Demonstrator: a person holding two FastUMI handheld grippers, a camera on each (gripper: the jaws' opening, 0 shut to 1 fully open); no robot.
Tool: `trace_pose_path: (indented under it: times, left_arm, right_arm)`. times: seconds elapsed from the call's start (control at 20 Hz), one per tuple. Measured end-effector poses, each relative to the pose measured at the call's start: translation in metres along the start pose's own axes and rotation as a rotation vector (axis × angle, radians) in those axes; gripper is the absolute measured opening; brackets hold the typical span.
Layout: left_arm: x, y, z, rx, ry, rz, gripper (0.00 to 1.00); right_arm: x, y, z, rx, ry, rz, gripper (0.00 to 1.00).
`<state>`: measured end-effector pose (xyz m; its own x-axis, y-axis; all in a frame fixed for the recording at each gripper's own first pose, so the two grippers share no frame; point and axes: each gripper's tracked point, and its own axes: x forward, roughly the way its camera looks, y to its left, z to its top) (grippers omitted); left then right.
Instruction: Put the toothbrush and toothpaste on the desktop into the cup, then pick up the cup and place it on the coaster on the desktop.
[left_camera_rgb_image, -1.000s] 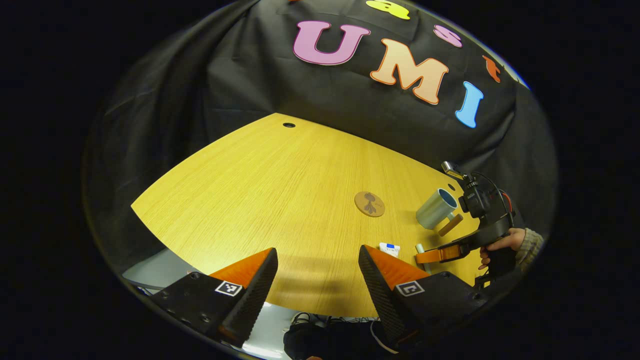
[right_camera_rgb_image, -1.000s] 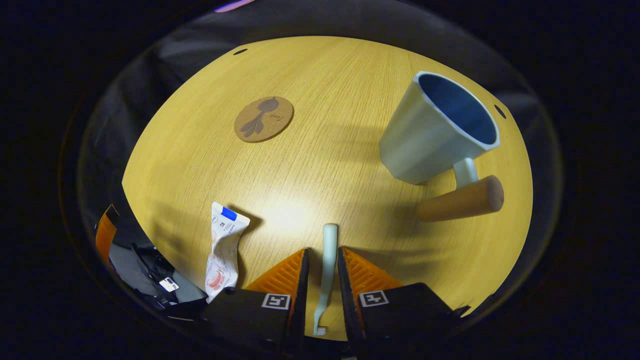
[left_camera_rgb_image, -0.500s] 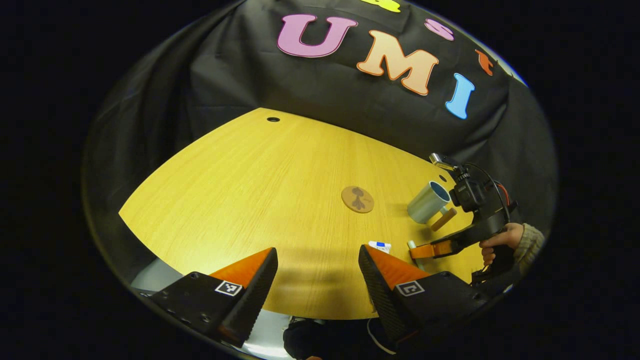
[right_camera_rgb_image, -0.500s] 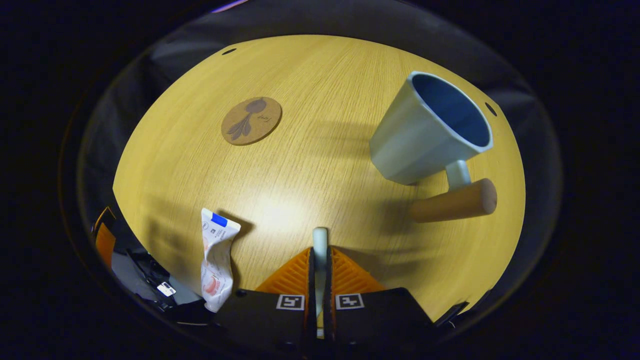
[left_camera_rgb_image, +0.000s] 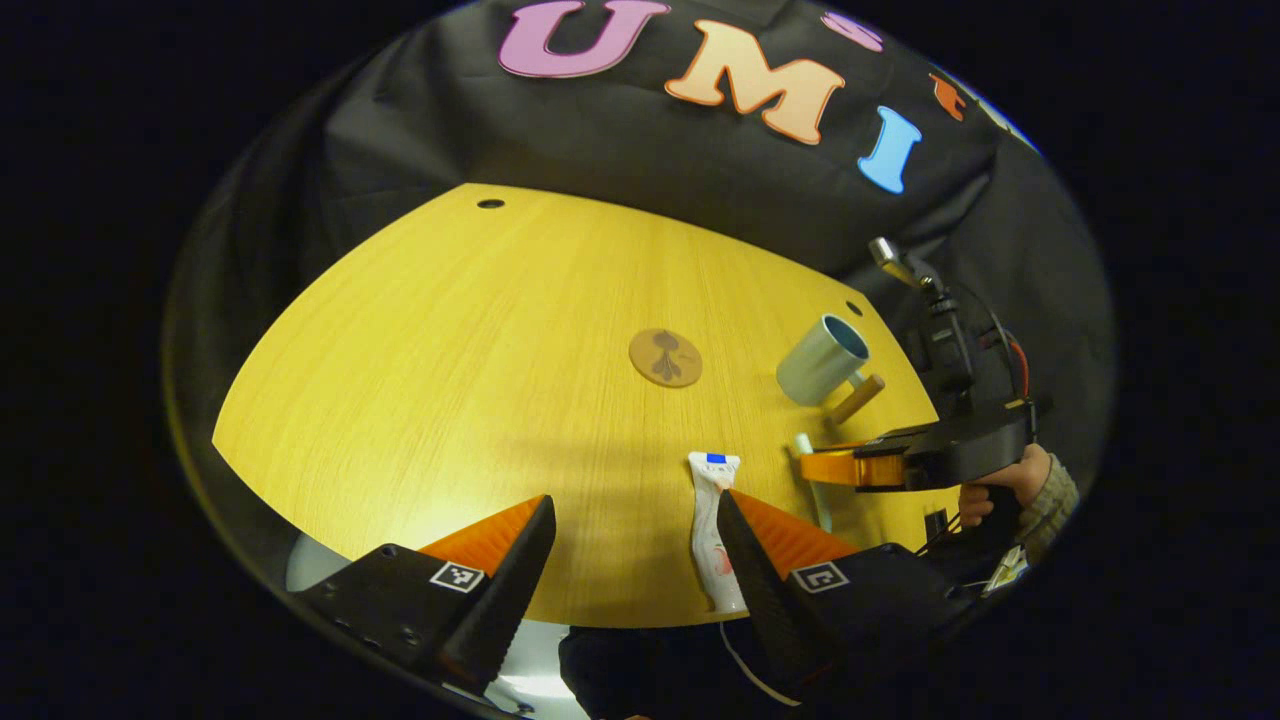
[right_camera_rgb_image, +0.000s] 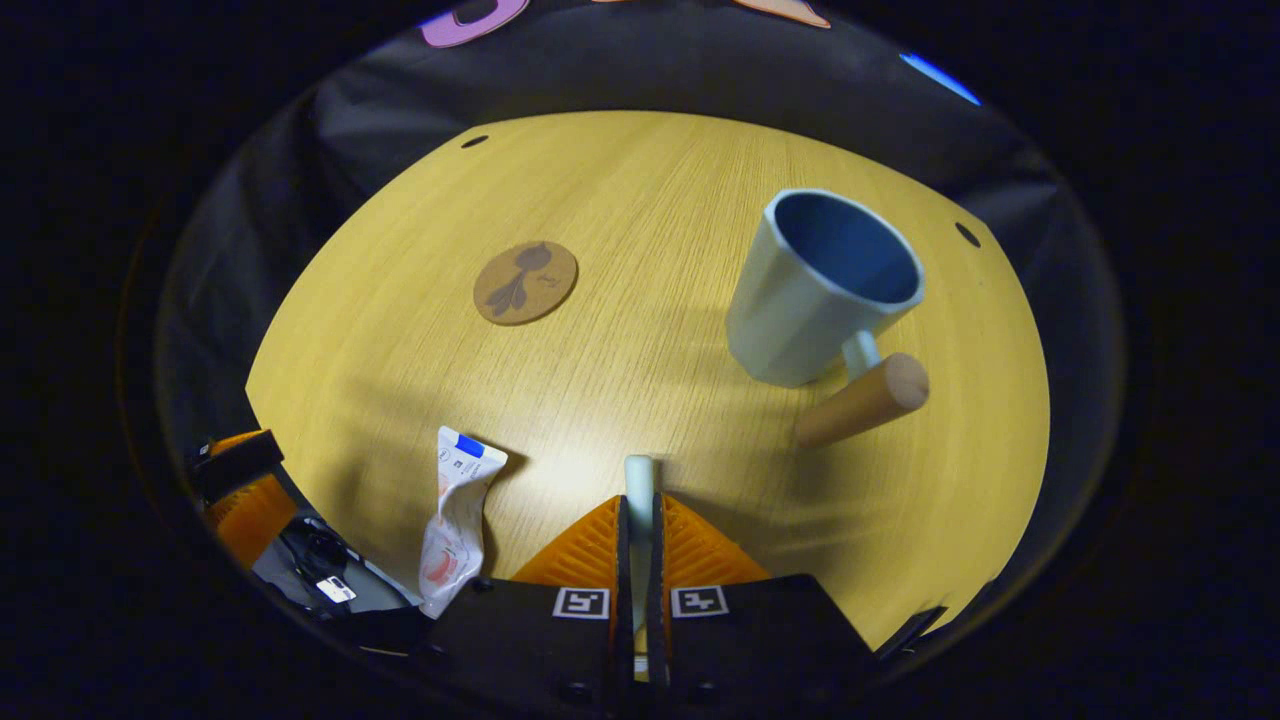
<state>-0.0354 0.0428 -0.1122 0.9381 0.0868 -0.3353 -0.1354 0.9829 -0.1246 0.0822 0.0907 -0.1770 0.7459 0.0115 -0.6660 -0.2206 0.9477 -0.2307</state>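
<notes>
Matt wood desktop (right_camera_rgb_image: 650, 330) (cork coaster (right_camera_rgb_image: 525, 283)).

Stood on the wooden desktop (right_camera_rgb_image: 640, 170): handled cup (right_camera_rgb_image: 815, 290) far right, round coaster (right_camera_rgb_image: 525, 283) left, crumpled toothpaste tube (right_camera_rgb_image: 455, 505) near-left.

A recording booth: black cloth wall (left_camera_rgb_image: 640, 170) behind a wooden desktop (left_camera_rgb_image: 480, 360).

One cup (right_camera_rgb_image: 820, 290), one coaster (right_camera_rgb_image: 526, 283), one toothpaste (right_camera_rgb_image: 455, 520), one toothbrush (right_camera_rgb_image: 638, 480).
</notes>
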Motion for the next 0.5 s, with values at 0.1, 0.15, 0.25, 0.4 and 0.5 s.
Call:
trace_pose_path:
  times: [0.1, 0.15, 0.25, 0.4, 0.5]
  left_arm:
    - [0.006, -0.013, -0.005, 0.001, 0.057, -0.03, 0.95]
    - [0.012, -0.019, -0.007, -0.005, 0.082, -0.041, 0.95]
    - [0.021, -0.03, -0.011, -0.035, 0.139, -0.05, 0.94]
    - [0.035, -0.042, -0.016, -0.072, 0.238, -0.048, 0.94]
    - [0.042, -0.043, -0.011, -0.049, 0.266, -0.021, 0.97]
  right_arm:
    - [-0.013, 0.0, 0.001, 0.007, -0.056, 0.004, 0.08]
    - [-0.019, -0.003, 0.001, 0.007, -0.077, 0.003, 0.08]
    - [-0.028, -0.011, -0.001, 0.019, -0.115, -0.019, 0.08]
    - [-0.041, -0.022, -0.006, 0.092, -0.136, -0.014, 0.08]
    - [-0.049, -0.032, -0.008, 0.131, -0.146, -0.015, 0.08]
